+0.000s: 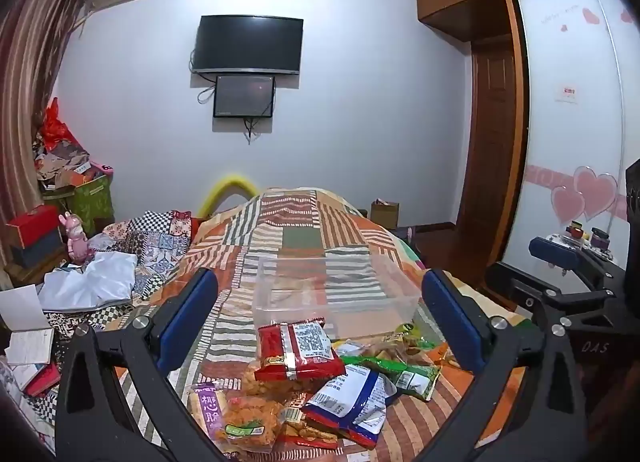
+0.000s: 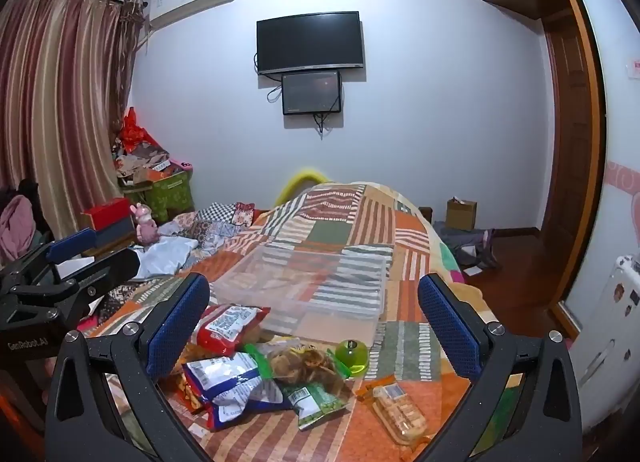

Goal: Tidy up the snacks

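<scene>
A heap of snack packets lies on the patchwork bedspread (image 1: 304,238) in front of a clear plastic bin (image 1: 336,294). In the left wrist view a red packet (image 1: 296,346) tops the heap, with a blue-white packet (image 1: 352,394), a green packet (image 1: 412,376) and a purple-labelled bag of orange snacks (image 1: 236,414) around it. My left gripper (image 1: 320,314) hovers open above them, nothing between its fingers. My right gripper (image 2: 314,316) is also open and empty, over the red packet (image 2: 228,328), blue-white packet (image 2: 232,386), green packet (image 2: 316,402), a green ball (image 2: 352,356) and a wrapped biscuit pack (image 2: 400,410). The clear bin (image 2: 316,286) lies beyond.
Rumpled cloth and papers (image 1: 88,282) lie left on the bed. Boxes and a pink toy (image 1: 76,236) stand by the curtain. A TV (image 1: 246,44) hangs on the far wall. A wardrobe (image 1: 572,102) and wooden floor are to the right. The other gripper (image 1: 560,262) shows at the right edge.
</scene>
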Tool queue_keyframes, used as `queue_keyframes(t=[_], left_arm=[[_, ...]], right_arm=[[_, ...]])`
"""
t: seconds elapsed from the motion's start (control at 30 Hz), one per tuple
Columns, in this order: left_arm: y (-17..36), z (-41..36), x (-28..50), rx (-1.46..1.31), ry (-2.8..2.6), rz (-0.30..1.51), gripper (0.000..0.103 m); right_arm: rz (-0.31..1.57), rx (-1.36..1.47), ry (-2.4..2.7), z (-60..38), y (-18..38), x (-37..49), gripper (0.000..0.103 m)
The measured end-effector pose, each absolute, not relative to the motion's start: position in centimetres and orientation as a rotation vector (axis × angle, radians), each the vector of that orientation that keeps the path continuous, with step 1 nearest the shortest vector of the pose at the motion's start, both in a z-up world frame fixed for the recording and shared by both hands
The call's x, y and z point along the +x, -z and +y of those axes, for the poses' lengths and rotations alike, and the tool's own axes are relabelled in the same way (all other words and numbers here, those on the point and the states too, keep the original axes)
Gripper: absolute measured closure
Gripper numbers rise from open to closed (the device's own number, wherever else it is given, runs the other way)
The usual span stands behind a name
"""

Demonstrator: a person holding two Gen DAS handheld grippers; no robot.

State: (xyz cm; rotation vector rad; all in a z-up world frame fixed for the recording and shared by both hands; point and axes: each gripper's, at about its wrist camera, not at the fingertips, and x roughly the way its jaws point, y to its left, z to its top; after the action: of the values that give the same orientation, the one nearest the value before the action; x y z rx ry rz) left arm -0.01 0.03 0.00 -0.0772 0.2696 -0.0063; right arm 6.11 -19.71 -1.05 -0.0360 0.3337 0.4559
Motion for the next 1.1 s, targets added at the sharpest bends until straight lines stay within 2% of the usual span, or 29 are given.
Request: queue_keyframes(t=[1.1], left_arm=[[0.8,-0.1,0.6,-0.057,-0.029,0.283,0.000]], right_arm=[[0.319,-0.023,-0.473,-19.4,0.9,5.7,0.000]])
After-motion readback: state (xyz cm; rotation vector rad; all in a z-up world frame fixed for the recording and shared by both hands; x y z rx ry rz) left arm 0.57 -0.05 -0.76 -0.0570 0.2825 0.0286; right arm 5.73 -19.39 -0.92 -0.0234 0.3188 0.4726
